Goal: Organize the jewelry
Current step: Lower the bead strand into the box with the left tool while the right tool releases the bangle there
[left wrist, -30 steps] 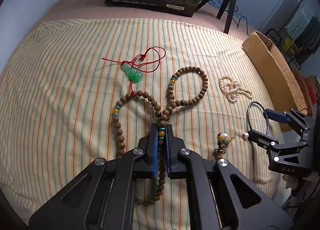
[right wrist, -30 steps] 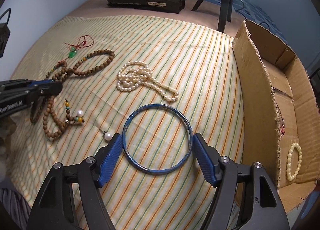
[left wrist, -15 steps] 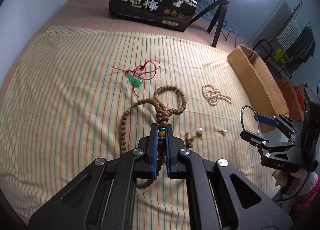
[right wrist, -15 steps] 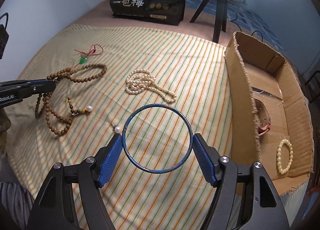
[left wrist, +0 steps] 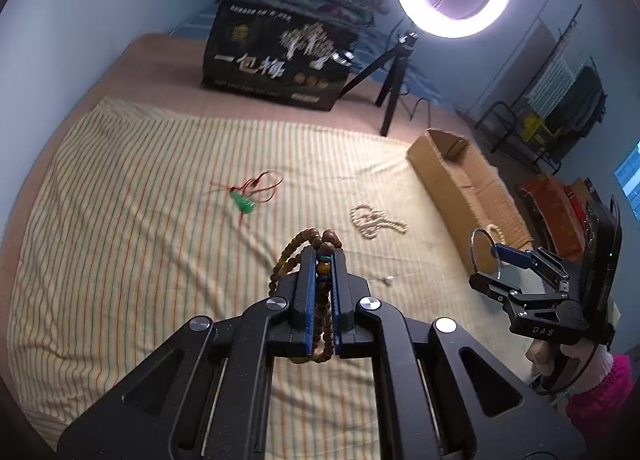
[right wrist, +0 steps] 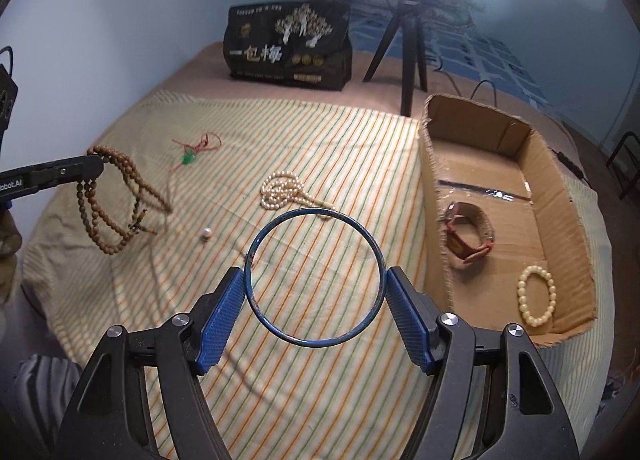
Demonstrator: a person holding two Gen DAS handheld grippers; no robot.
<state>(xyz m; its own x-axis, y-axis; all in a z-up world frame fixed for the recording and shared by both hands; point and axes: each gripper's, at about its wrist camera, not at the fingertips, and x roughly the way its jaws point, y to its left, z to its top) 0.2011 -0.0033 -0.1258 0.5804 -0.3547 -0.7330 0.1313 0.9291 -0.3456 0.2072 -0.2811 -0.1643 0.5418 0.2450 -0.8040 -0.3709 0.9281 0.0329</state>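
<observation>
two tongs (left wrist: 323, 260) (right wrist: 315, 284) grip one wooden bead strand (right wrist: 100, 216) and one blue bangle (right wrist: 315, 216).

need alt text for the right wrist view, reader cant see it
The right gripper holds a thin blue bangle above a striped cloth. Right of it, an open cardboard box contains two bracelets; at left, the left gripper dangles a wooden bead necklace.
</observation>
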